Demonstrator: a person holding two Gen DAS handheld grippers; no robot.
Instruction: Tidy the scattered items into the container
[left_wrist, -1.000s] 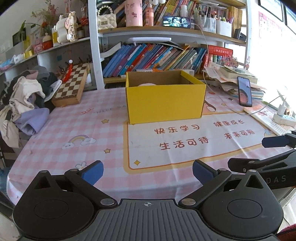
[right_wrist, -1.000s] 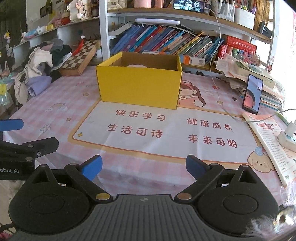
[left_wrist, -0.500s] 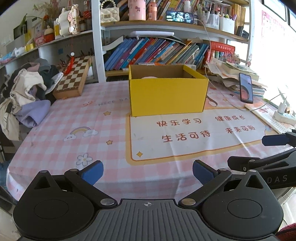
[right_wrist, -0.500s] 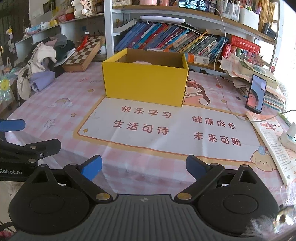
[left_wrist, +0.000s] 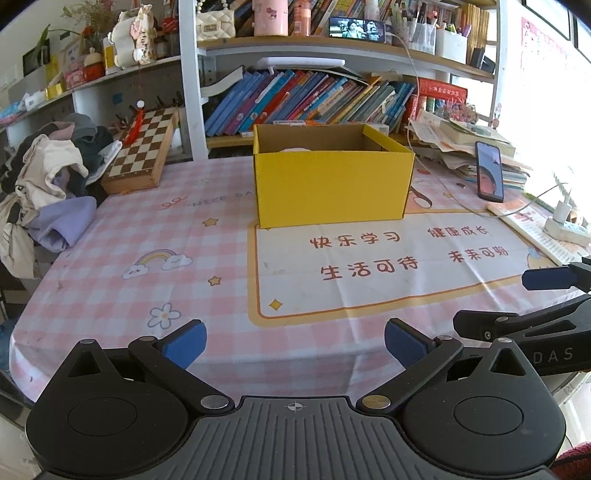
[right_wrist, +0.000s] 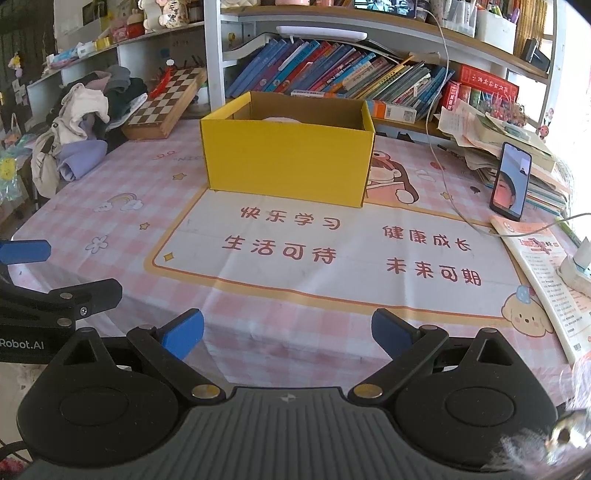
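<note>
left wrist: left gripper (left_wrist: 293, 341) spread empty, yellow box (left_wrist: 332, 188) well ahead.

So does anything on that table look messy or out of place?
Mostly the edges. A heap of clothes slumps over the table's left side, a chessboard box leans tilted against the shelf, and loose papers pile up untidily at the right. The yellow box sits square and undamaged. Both tongs are open and empty.

box (left_wrist: 332, 188) mid-table (left_wrist: 110, 236), phone (left_wrist: 489, 171) right, chessboard (left_wrist: 142, 151) left
</note>
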